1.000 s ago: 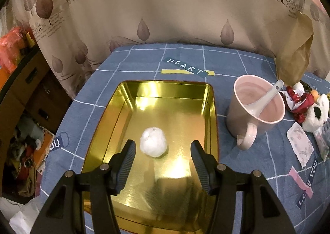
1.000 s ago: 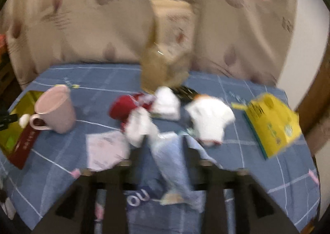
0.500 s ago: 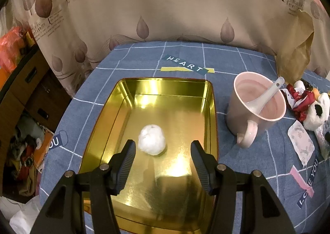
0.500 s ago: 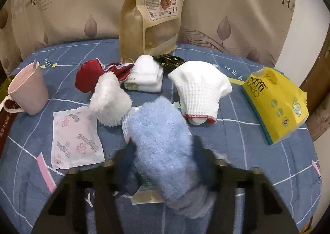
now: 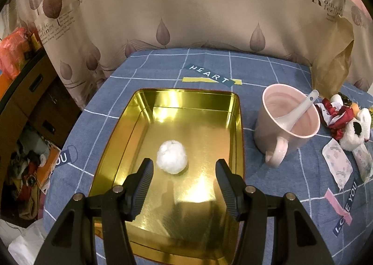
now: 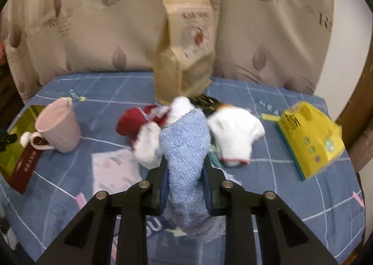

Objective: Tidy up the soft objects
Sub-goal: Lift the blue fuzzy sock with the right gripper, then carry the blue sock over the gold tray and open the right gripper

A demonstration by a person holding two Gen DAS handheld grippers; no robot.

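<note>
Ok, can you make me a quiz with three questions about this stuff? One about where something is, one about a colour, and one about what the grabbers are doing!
1. Where is the white fluffy ball?
A. Inside the gold tray
B. Inside the pink mug
C. On the blue tablecloth

2. What colour is the fuzzy sock in the right gripper?
A. Red
B. Yellow
C. Light blue

3. What is the left gripper doing?
A. Squeezing the ball
B. Open, holding nothing
C. Lifting the mug

Answers:
1. A, the ball sits on the tray's shiny floor.
2. C, the sock pinched between the right fingers is light blue.
3. B, its fingers stand wide apart over the tray, with the ball lying loose beyond them.
</note>
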